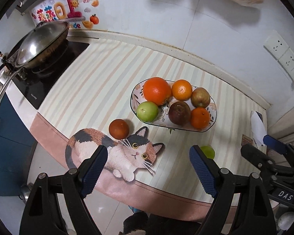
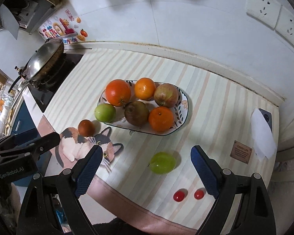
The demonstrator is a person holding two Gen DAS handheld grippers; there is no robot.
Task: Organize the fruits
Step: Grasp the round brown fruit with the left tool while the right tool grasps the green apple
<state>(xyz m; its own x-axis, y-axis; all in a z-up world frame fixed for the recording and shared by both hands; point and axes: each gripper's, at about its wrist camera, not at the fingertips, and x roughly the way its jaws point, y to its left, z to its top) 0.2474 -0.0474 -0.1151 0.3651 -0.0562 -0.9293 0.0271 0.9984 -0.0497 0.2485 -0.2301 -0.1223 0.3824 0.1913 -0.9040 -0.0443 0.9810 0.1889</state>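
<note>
Glossy green skin on loose fruit (image 2: pixel 162 162), lying on striped mat (image 2: pixel 205 117) near front edge, apart from patterned plate (image 2: pixel 183 105) already loaded with six fruits. Second stray, dark red-brown fruit (image 1: pixel 119 128), just beside plate's near-left end, resting at cat print (image 1: pixel 127 152). Two small red fruits (image 2: pixel 188 194) further front, near mat hem. Left gripper (image 1: pixel 149 168) spread wide, nothing between pads; right gripper (image 2: pixel 145 168) likewise released and empty, both above the mat. Likely handling: round, smooth, firm, light; prone to roll and to slip from pads. Best taken across widest middle, pads square on opposite sides, moderate squeeze. Small red pair probably soft, thin-skinned: gentlest closure.
</note>
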